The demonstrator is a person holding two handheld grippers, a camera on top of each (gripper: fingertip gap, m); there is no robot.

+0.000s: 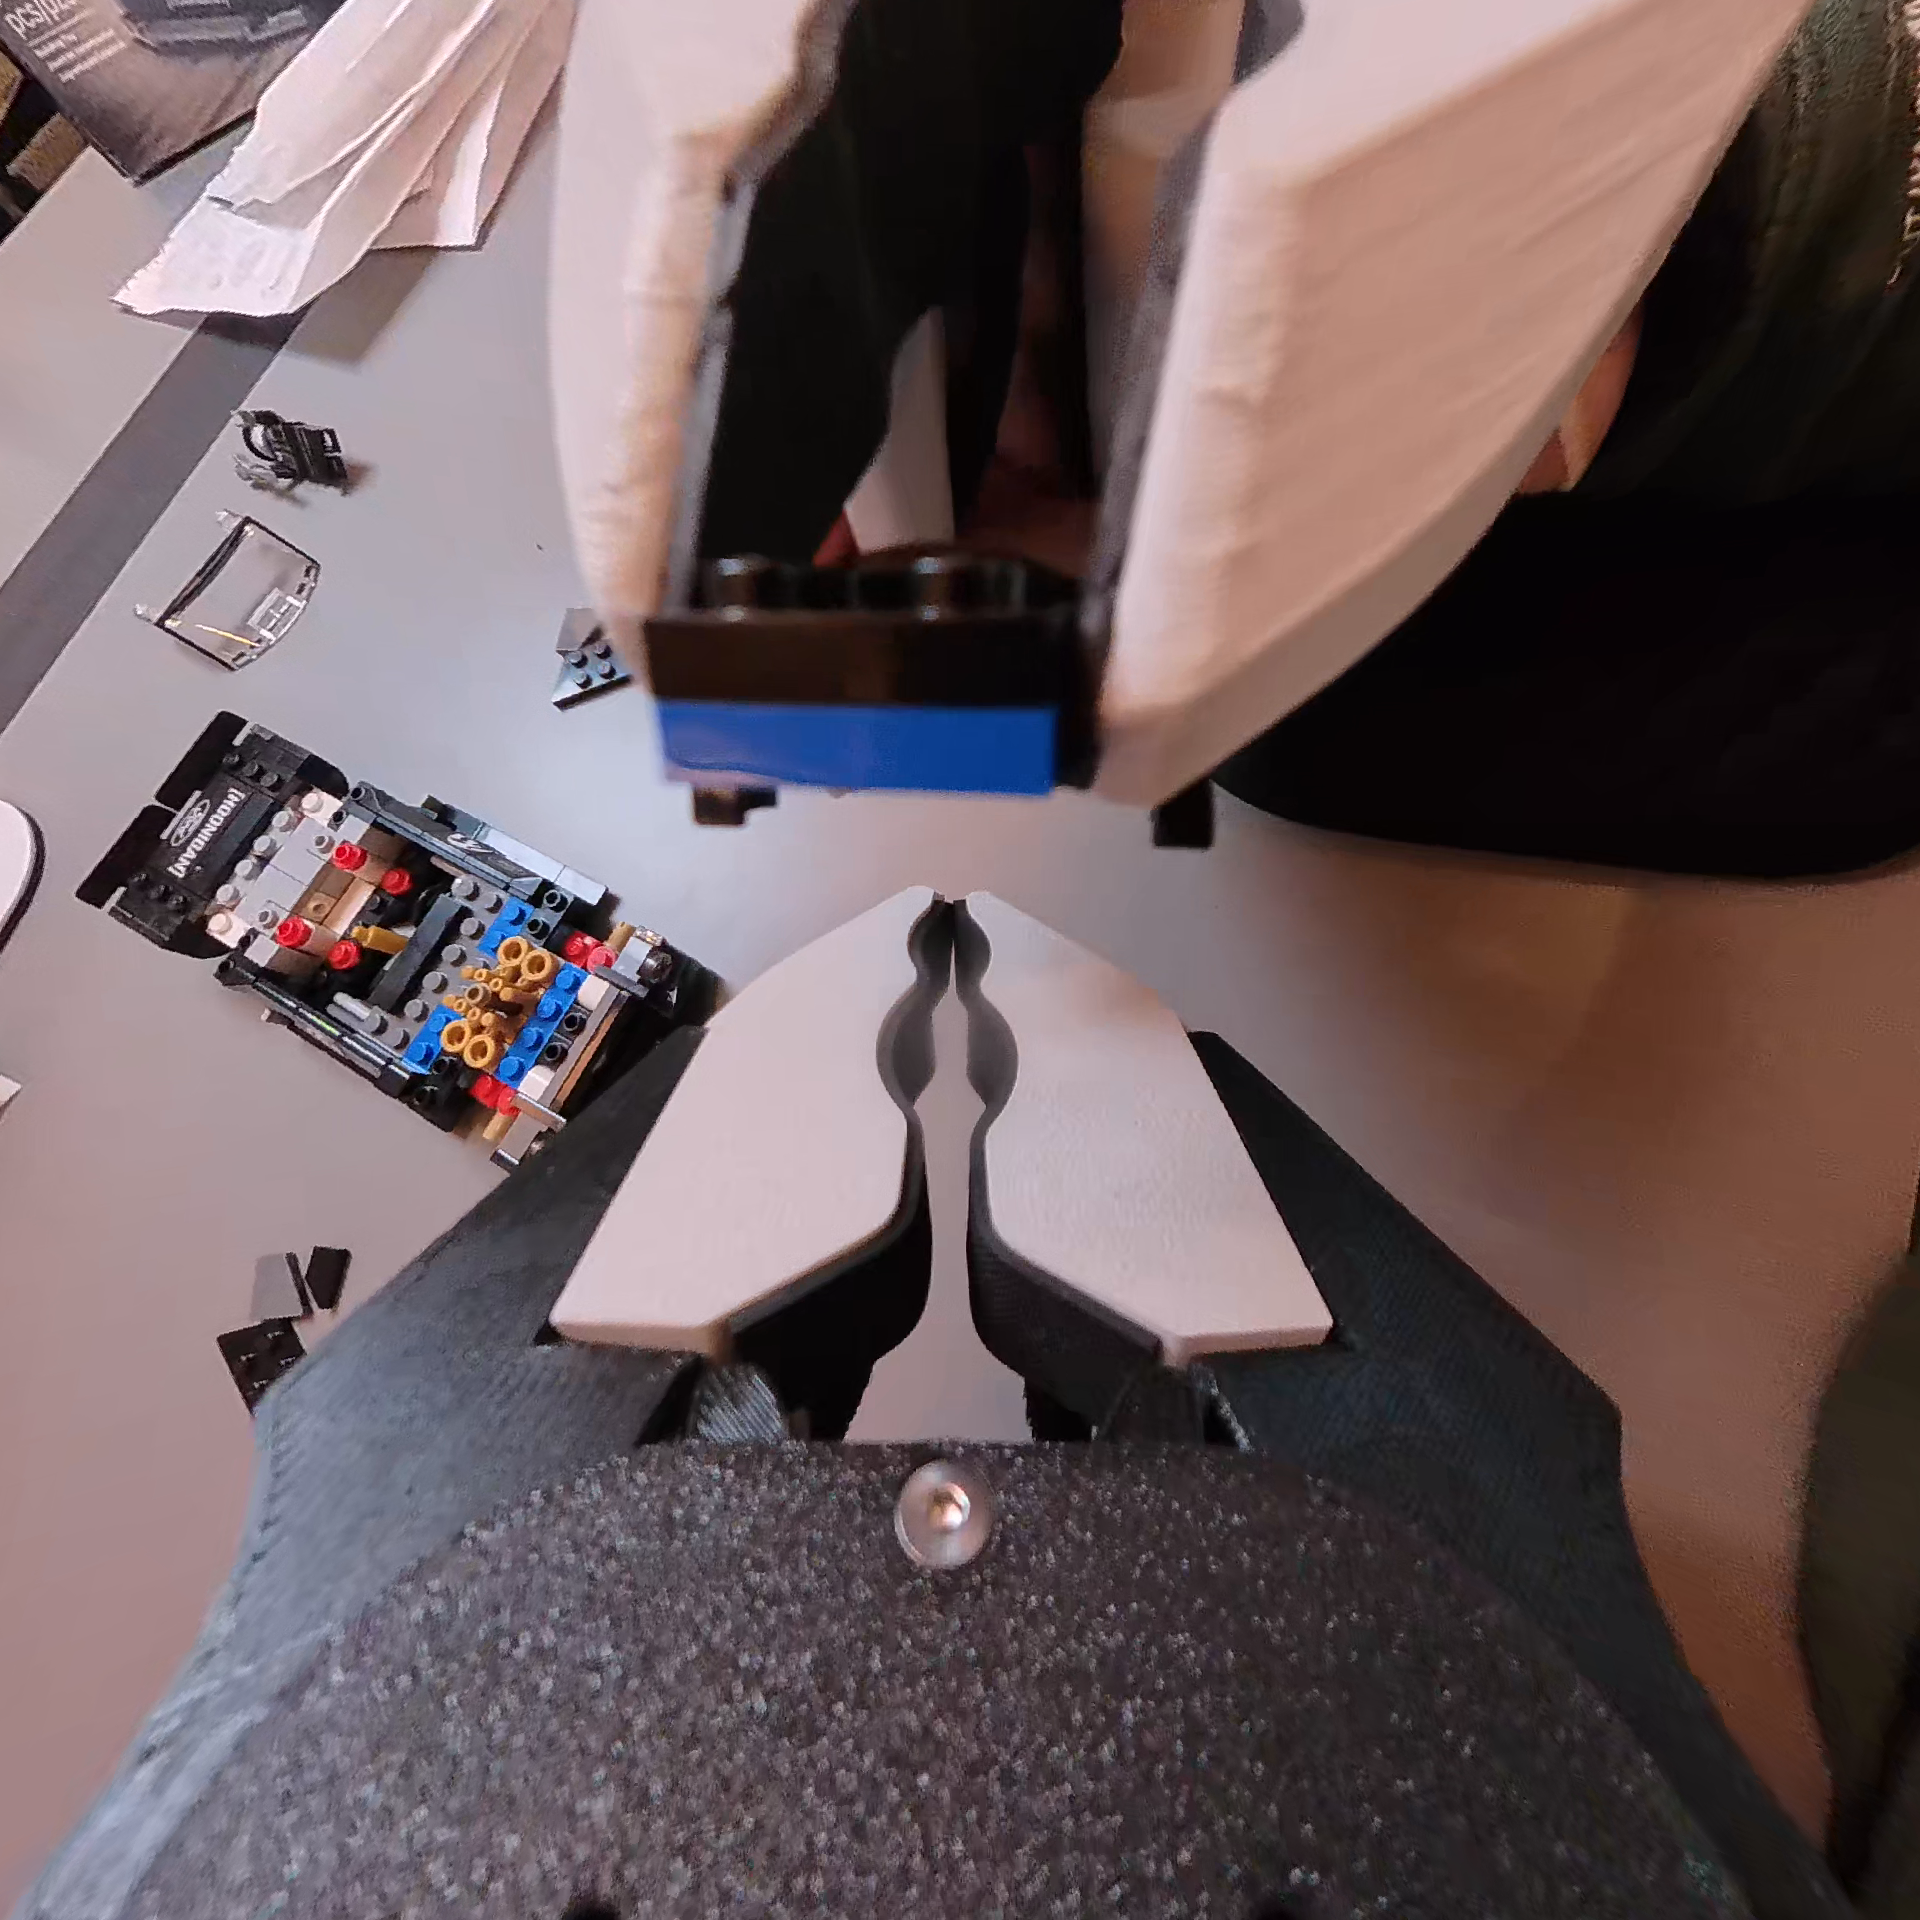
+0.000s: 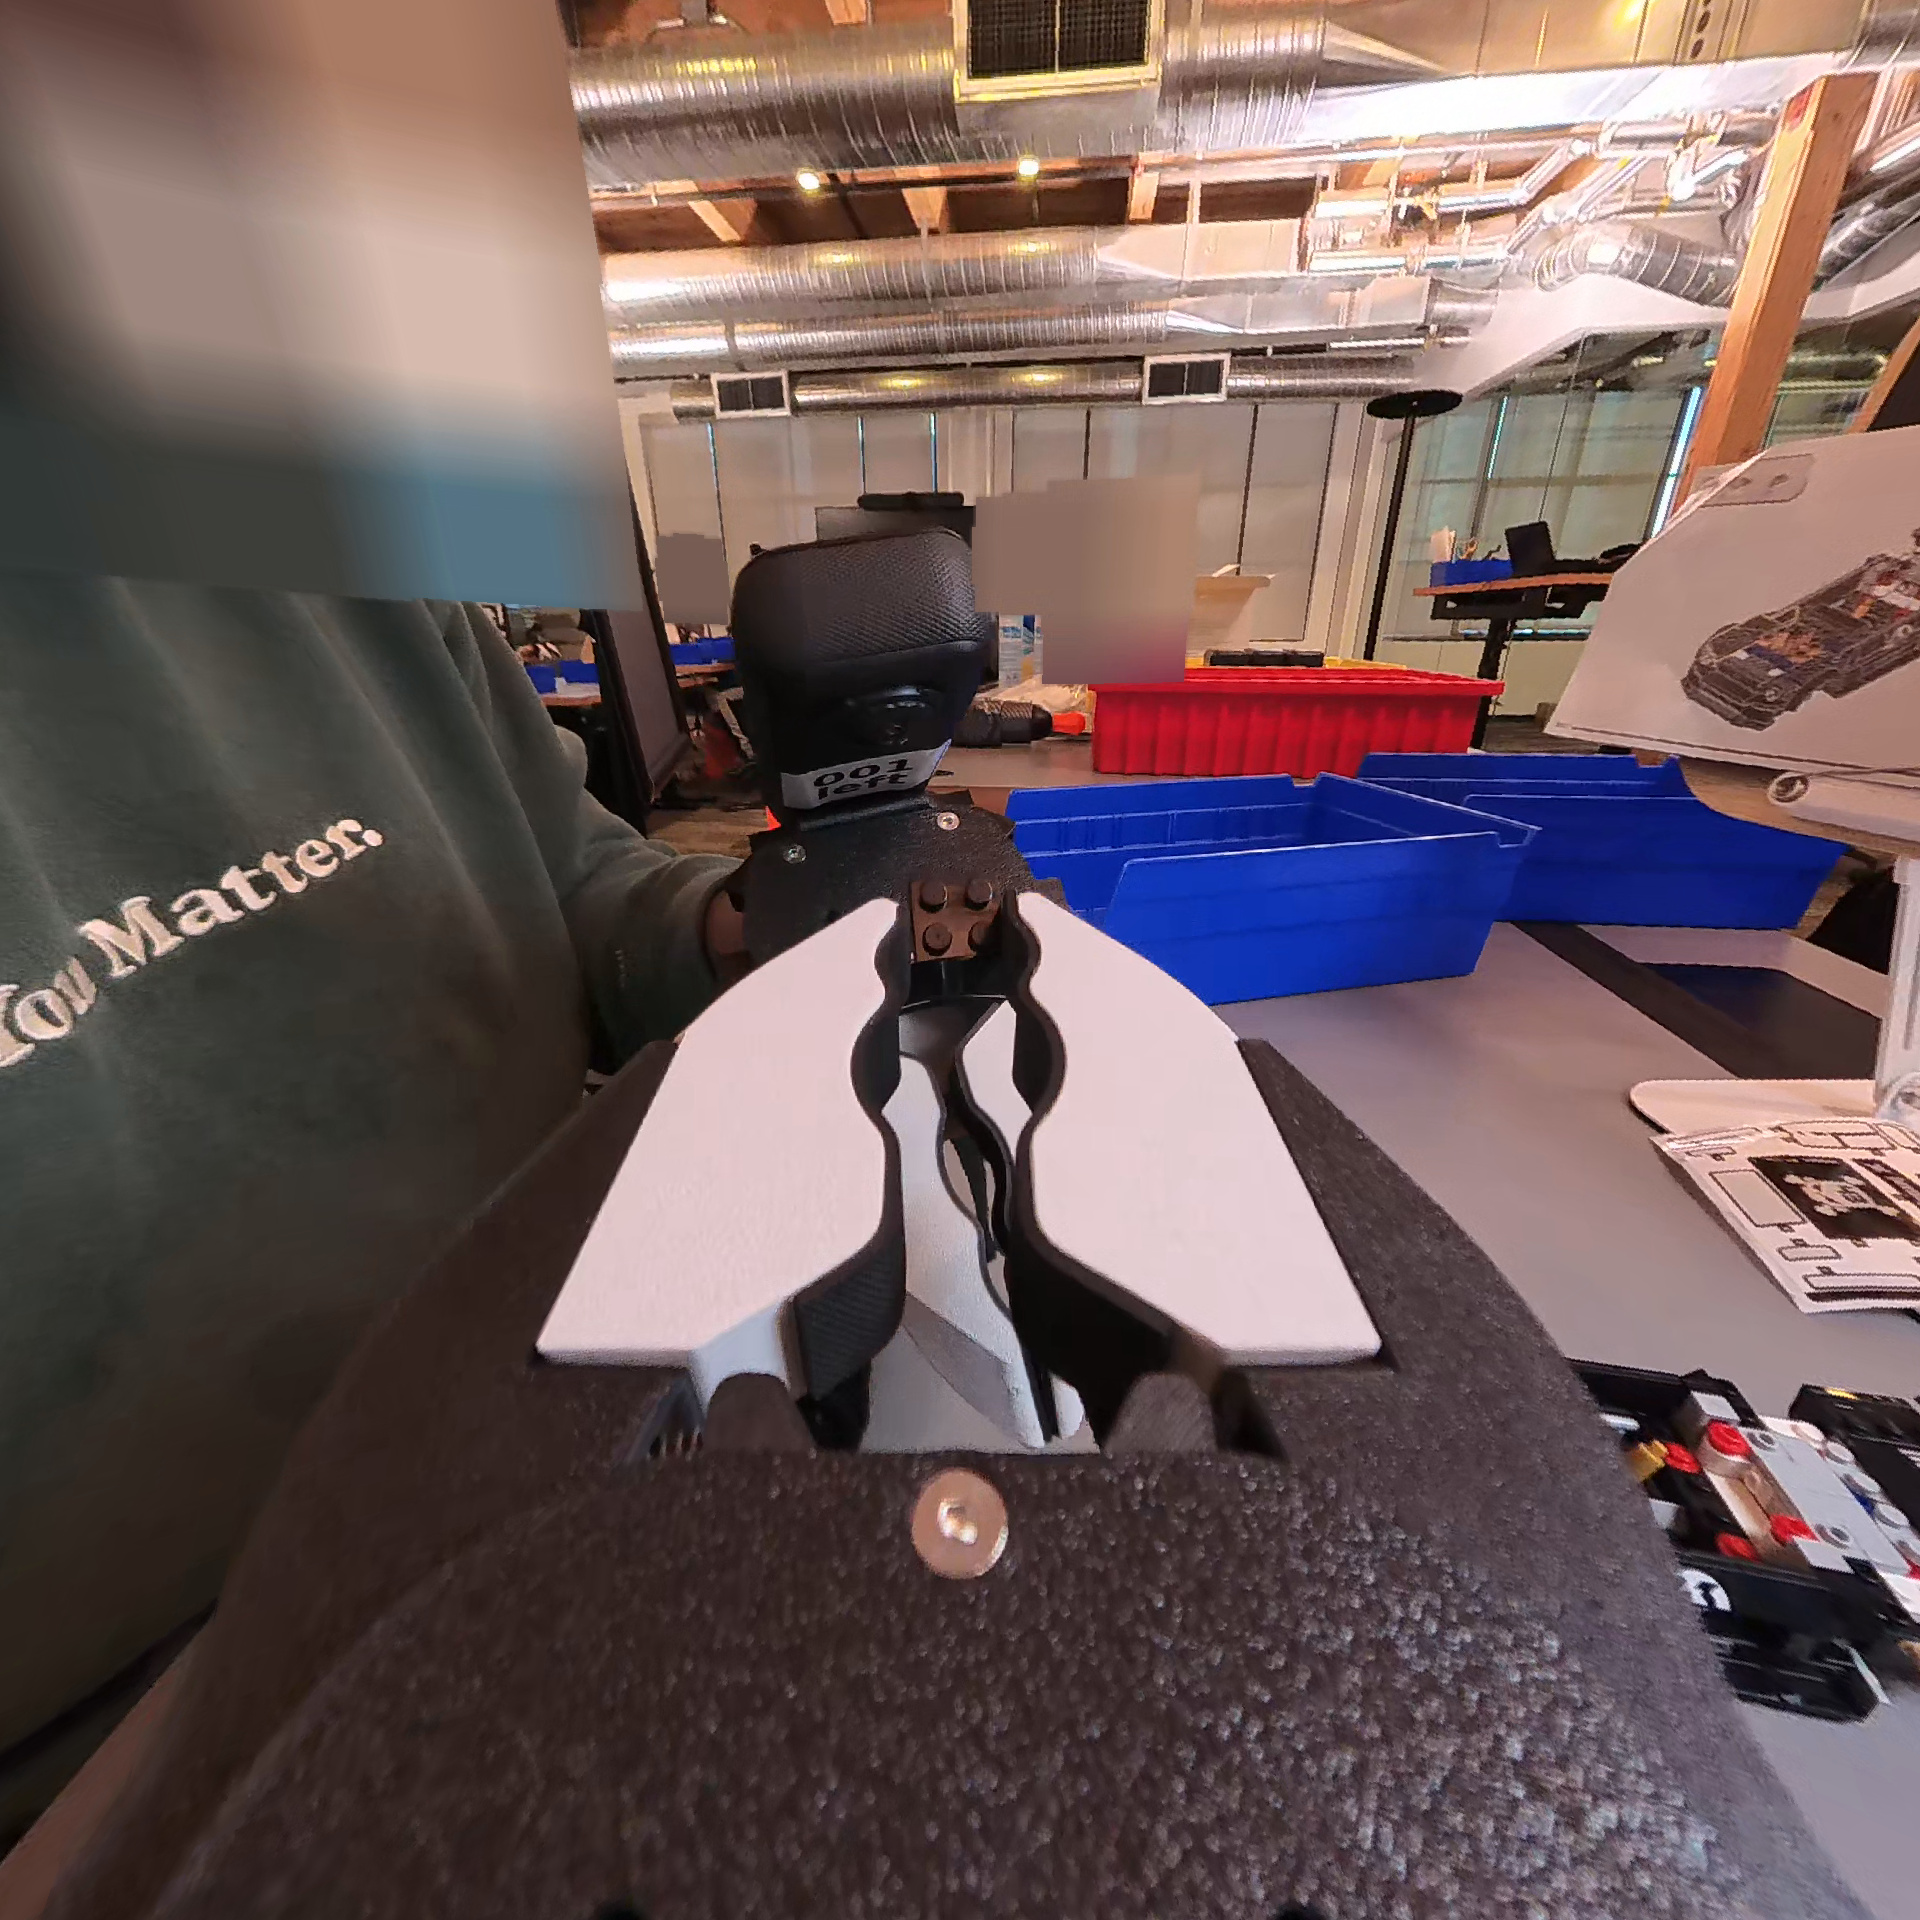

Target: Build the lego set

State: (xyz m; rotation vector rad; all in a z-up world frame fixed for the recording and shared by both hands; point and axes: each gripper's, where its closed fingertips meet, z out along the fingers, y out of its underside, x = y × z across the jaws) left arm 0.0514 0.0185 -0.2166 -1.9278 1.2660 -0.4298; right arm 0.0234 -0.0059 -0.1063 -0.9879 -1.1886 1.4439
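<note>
My right gripper (image 2: pixel 954 925) is shut on a small brick stack (image 2: pixel 951 920), black on top of blue (image 1: pixel 862 743), and holds it in the air above the grey table (image 1: pixel 468 416). Its white fingers (image 1: pixel 1299 416) fill the top of the left wrist view. My left gripper (image 1: pixel 951 914) is shut with nothing between its tips, just below and in front of the held stack, facing the right gripper. The half-built car (image 1: pixel 384 935), black with blue, red and gold parts inside, lies on the table to the left and also shows in the right wrist view (image 2: pixel 1787 1538).
A clear windshield piece (image 1: pixel 239 592) and small black pieces (image 1: pixel 296 452) (image 1: pixel 592 665) (image 1: pixel 281 1320) lie around the car. White paper bags (image 1: pixel 384 135) lie farther off. Blue bins (image 2: pixel 1299 883), a red bin (image 2: pixel 1288 717), an instruction booklet on a stand (image 2: pixel 1766 623) and a sticker sheet (image 2: pixel 1818 1205) are nearby. A person in a green sweatshirt (image 2: pixel 260 1039) is close. Some 11 cm of space lies between my two pairs of fingers. Measured from the fingertips, the half-built car (image 1: pixel 384 935) is 15 cm or so from the left gripper and 25 cm from the right.
</note>
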